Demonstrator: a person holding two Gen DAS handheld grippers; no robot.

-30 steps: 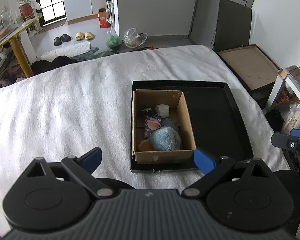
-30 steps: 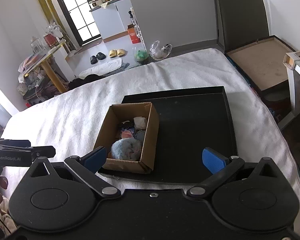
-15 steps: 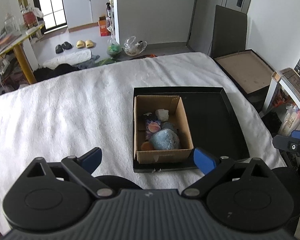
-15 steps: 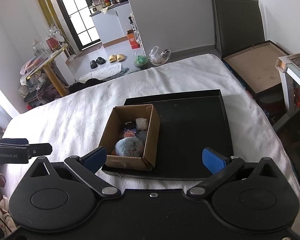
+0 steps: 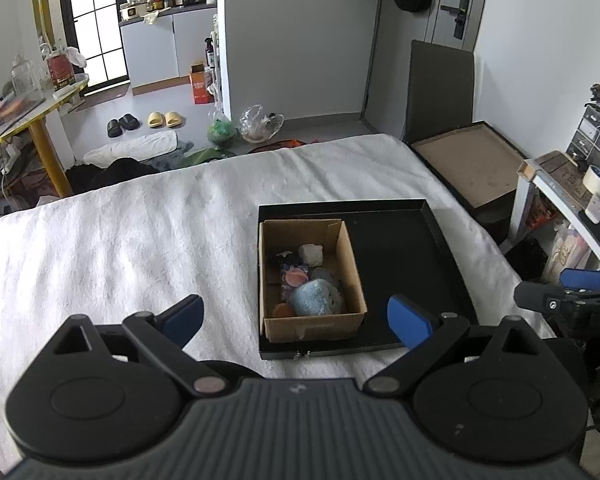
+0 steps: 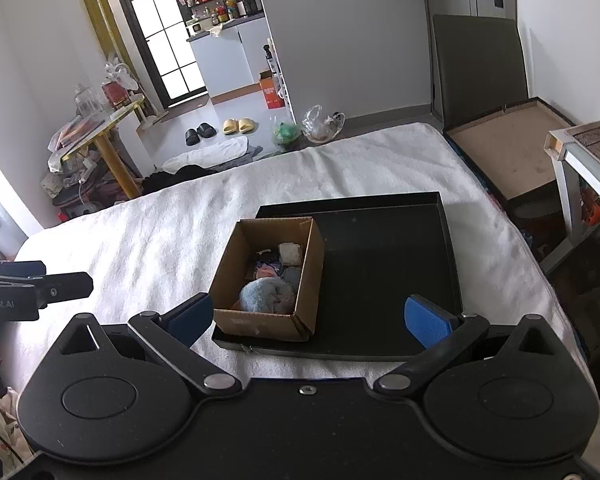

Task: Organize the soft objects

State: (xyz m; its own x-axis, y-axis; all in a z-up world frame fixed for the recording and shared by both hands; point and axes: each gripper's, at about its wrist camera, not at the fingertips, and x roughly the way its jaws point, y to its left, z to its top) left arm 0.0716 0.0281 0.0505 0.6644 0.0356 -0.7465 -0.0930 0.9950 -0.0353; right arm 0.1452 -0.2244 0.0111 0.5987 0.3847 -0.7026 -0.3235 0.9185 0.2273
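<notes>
Both grippers (image 5: 296,318) (image 6: 308,318) gape above white bedcover (image 5: 120,240).

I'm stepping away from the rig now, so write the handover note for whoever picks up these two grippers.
Left gripper: open, holding nothing, held above the white towel short of the tray.
Right gripper: open, holding nothing, also short of the tray.
The cardboard box sits in the left part of the black tray. Inside it: a blue fluffy cloth at the near end, a small white piece at the far end, and a few more small soft items between them, hard to identify.
Done: no soft item lies outside the box in either view.
Left: the rest of the tray is bare; unclear whether anything remains.
</notes>
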